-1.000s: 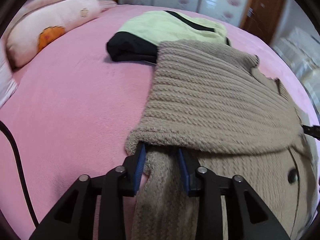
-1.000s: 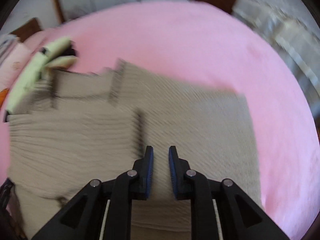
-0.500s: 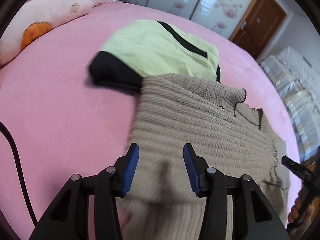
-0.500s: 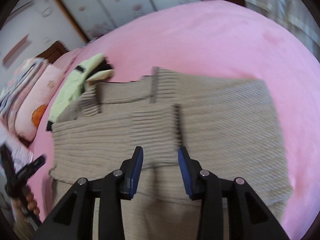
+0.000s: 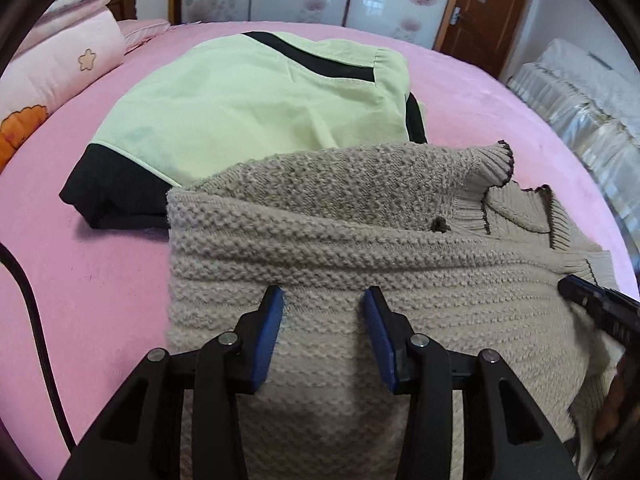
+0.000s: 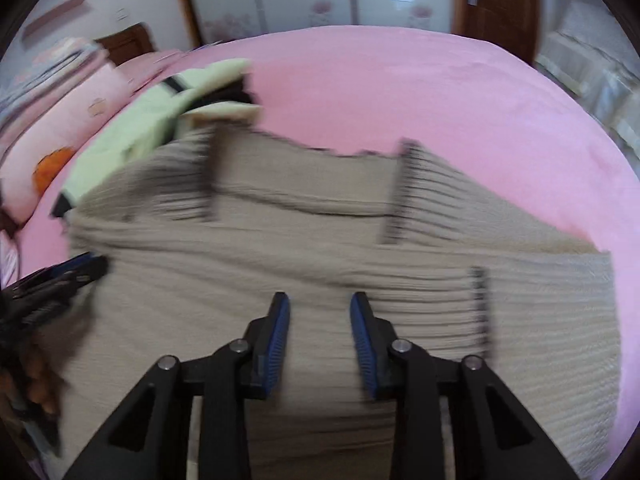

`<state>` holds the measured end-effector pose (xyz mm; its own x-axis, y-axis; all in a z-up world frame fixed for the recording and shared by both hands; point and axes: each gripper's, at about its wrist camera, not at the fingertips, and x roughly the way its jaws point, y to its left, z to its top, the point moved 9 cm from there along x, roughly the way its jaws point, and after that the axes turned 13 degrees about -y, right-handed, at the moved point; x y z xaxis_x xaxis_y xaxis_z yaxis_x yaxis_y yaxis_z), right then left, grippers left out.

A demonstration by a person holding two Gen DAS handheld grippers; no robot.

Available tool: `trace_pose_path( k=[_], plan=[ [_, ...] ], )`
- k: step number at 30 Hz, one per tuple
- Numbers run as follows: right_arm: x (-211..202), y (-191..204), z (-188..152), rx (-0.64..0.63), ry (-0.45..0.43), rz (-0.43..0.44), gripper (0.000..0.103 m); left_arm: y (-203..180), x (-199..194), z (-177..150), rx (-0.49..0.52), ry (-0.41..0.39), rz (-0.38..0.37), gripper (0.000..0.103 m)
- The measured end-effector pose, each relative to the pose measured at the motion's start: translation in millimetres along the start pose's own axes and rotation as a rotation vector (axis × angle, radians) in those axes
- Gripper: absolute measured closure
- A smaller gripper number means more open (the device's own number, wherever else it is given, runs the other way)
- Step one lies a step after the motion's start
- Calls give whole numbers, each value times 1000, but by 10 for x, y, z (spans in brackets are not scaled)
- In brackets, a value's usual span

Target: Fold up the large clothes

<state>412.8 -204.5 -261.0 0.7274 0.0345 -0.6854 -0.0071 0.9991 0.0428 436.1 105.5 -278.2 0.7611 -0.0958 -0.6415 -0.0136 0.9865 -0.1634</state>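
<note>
In the left wrist view, the left tongs (image 5: pixel 323 300) are seen spread wide, with nothing held between the blue pads; the beige knit sweater (image 5: pixel 360 248) fills the gap beneath them. The sweater is laid on the pink bed (image 5: pixel 100 280), and its far edge is lapped over a folded pale-green and black garment (image 5: pixel 248 96) just beyond it. A ribbed collar with dark trim (image 5: pixel 496 172) is seen at the sweater's far right corner. A pink pillow with an orange flower (image 5: pixel 48 80) is placed well to the left of the sweater, and a black cable (image 5: pixel 36 312) is draped near its left edge. The tip of the other tongs is visible at the sweater's right edge.

In the right wrist view, which is blurred, the right tongs (image 6: pixel 320 304) are likewise parted and gripping nothing, poised over the sweater (image 6: pixel 320 240). The sweater is spread flat across the bed (image 6: pixel 400 88), with the green garment (image 6: pixel 132 132) touching its far left corner.
</note>
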Motion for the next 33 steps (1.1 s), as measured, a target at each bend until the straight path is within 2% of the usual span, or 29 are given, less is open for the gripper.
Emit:
trace_pose_path(
  k=[2,6,9,12,17,22,25,27,29,33],
  plan=[
    [-49,-188,-9,42,0,8,103,11,-17,-11,14,-11,-19,62],
    [-155,-389,-6,101,3,1,103,-19,-28,4,15,-2,-7,62],
    [-275,-394,-11,133,21,10,98,-40,-94,31,-6,35,11,62],
    [-506,-324,0,125,20,24,98,-99,-308,36,-5,50,14,62],
    [-1097,-151,87,127,-20,80,98,-259,-852,61,13,57,-3,59],
    [-1781,-3,228,119,-77,106,97,-481,-1498,155,41,24,-18,58],
    [-2127,59,303,88,-116,87,88,-590,-1877,219,58,-7,-14,54],
    [-2356,98,342,72,-143,74,77,-637,-2077,270,62,-25,-21,53],
    [-2571,130,353,68,-165,71,74,-681,-2295,304,68,-43,-25,53],
    [-2830,179,327,66,-188,68,74,-735,-2679,331,91,-95,-25,53]
  ],
)
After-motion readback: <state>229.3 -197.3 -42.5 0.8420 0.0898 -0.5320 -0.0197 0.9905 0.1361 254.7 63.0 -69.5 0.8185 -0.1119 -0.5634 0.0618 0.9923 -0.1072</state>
